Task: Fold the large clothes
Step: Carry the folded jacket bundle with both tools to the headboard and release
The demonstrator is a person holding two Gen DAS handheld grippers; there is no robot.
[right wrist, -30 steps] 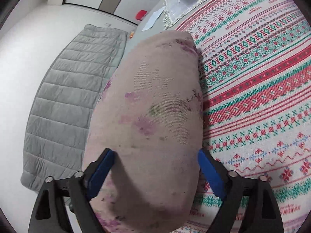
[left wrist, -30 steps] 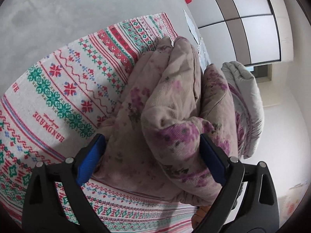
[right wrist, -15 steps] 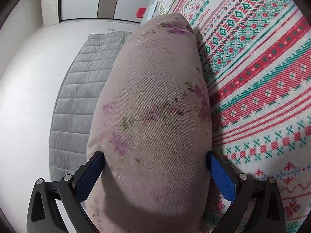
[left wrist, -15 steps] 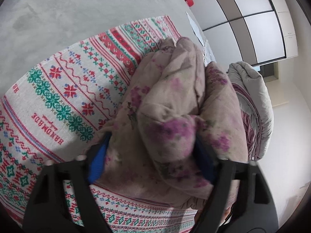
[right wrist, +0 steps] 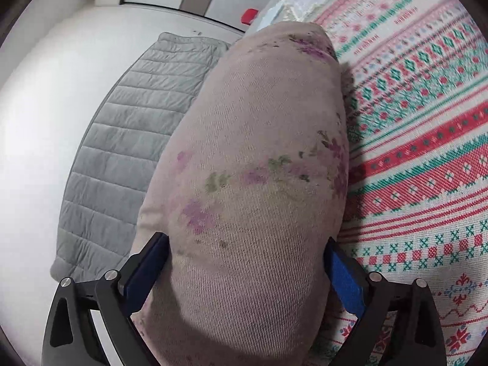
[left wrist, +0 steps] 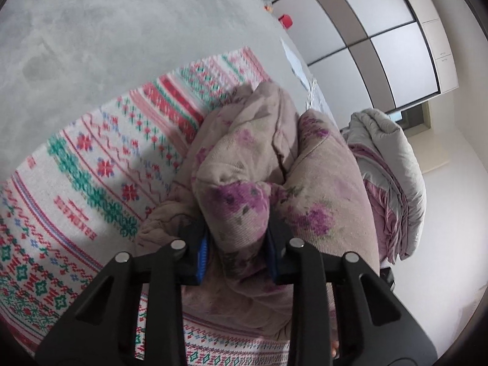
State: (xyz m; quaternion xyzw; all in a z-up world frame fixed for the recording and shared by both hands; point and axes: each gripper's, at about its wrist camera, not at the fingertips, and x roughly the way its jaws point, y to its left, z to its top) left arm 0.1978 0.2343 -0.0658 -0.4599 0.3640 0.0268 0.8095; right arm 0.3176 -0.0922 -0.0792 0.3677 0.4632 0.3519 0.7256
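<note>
Left gripper (left wrist: 238, 251) is closing its jaws on a rolled fold of the floral quilted garment (left wrist: 244, 183), the blue pads (left wrist: 201, 254) already sunk into the cloth on both sides. In the left wrist view the garment is a dusty pink, padded piece printed with purple flowers and green leaves, bunched into thick rolls and creases. It lies on the patterned blanket (left wrist: 91, 167), a cream weave with red and green bands, which is spread over a grey carpet (left wrist: 91, 30). Beyond the garment's far side sits a folded grey and pink quilt (left wrist: 393, 164) on the pale floor, below panelled cupboard doors (left wrist: 375, 30)

Right gripper (right wrist: 247, 270), in the right wrist view, has its jaws spread wide and just closing around the garment (right wrist: 259, 167), which bulges between them as one smooth rounded mass; the blue pads (right wrist: 346, 277) sit against its flanks. The garment runs along the blanket's (right wrist: 427, 152) left edge. Left of it a grey quilted pad (right wrist: 122, 140) lies flat on the floor, and a small red object (right wrist: 249, 16) sits near the blanket's far corner
</note>
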